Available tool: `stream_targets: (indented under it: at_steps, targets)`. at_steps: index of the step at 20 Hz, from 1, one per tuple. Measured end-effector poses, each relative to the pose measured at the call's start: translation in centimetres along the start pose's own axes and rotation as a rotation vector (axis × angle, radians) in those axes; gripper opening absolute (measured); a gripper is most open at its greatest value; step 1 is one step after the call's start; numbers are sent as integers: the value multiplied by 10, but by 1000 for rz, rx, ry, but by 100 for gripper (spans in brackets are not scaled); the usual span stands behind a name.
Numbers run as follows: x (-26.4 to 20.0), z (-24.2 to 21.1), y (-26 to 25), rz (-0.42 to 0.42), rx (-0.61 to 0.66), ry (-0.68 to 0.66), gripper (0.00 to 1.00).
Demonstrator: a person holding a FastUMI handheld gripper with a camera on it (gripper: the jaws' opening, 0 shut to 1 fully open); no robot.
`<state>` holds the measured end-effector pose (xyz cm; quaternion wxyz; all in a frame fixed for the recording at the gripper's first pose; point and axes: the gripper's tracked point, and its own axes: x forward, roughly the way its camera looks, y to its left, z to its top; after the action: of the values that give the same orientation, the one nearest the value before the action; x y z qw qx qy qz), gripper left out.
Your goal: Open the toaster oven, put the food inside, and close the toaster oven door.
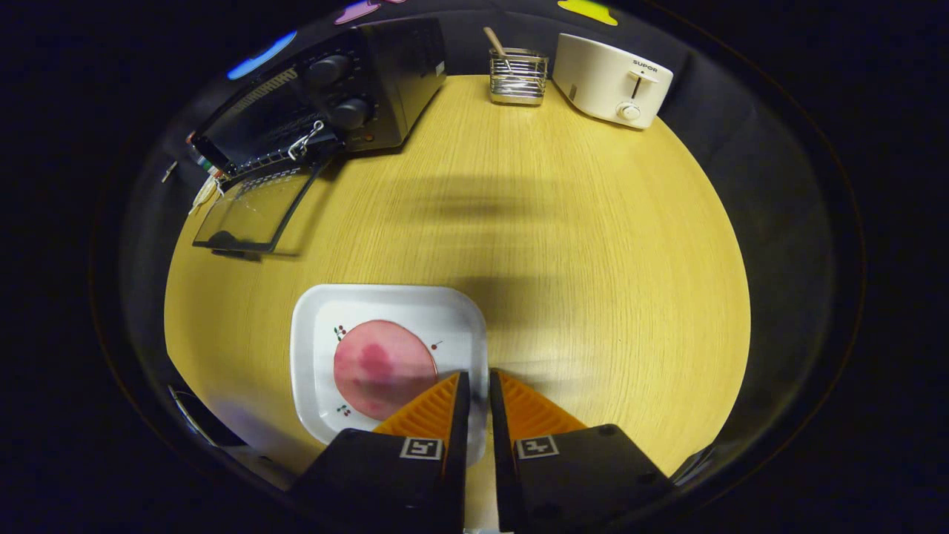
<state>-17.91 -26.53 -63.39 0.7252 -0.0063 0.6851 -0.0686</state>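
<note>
Food (383,368) on plate (311,348), just ahead-left of near-closed jaws.

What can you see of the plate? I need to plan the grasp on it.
The plate is white, a rounded square with a raised rim and small cherry prints, and looks like ceramic or melamine. It lies flat on the wooden table, near its front edge, well short of the open toaster oven. A round pink slice of food lies flat in its middle. The gripper is nearly shut, fingers either side of the plate's right rim; whether they press it is unclear.
</note>
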Motion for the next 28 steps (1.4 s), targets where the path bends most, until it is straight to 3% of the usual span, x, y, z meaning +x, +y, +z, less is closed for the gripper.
stream_targets:
  at_steps: [7,8,12,20,24,28]
  targets:
    - [1,-1,7,96,-1,105,19]
    - [5,1,11,127,7,117,5]
    - [4,0,12,200,14,157,5]
    - [-4,-11,19,449,239,296,5]
    - [-7,-13,21,491,319,291,5]
    - [-27,-15,28,528,499,238,5]
